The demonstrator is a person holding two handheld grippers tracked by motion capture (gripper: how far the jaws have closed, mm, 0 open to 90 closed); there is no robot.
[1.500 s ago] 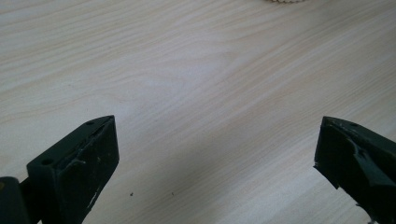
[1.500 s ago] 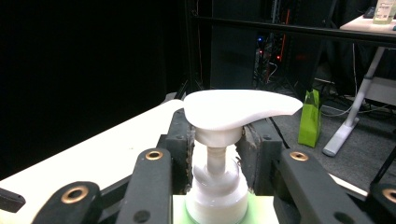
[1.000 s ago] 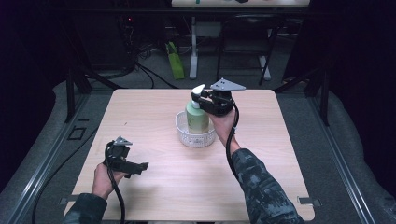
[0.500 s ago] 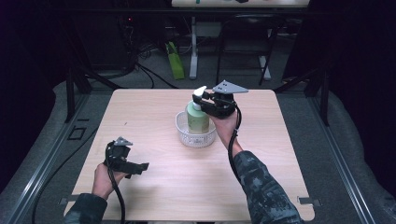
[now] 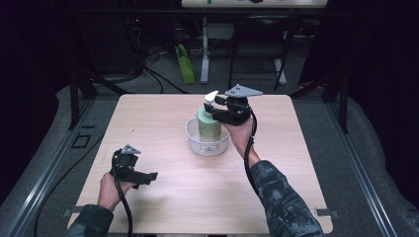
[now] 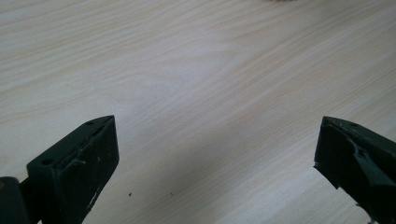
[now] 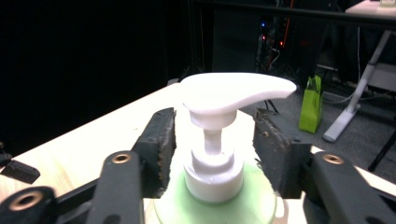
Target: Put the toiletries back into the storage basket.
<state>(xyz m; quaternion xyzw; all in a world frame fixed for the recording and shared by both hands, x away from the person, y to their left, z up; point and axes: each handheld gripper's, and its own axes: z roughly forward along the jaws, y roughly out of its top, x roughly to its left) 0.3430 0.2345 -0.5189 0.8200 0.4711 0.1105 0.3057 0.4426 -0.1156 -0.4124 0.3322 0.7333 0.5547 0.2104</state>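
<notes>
A pale green soap bottle point(image 5: 209, 129) with a white pump head point(image 5: 211, 95) stands upright in a white bowl point(image 5: 196, 145) at the middle of the table. My right gripper point(image 5: 213, 106) reaches in from the right at the height of the pump. Its jaws have just been opening. In the right gripper view they flank the pump neck point(image 7: 213, 140) under the head point(image 7: 233, 91) with a gap on each side, so the pads do not press on it. My left gripper point(image 5: 148, 176) hovers open over bare wood near the front left, with nothing between its fingers point(image 6: 88, 154).
The wooden table point(image 5: 306, 163) has open surface around the bowl. Beyond its far edge, a green bag point(image 5: 186, 64) and white stand legs point(image 5: 205, 54) sit on the dark floor. A cable point(image 5: 249, 148) trails along the right forearm.
</notes>
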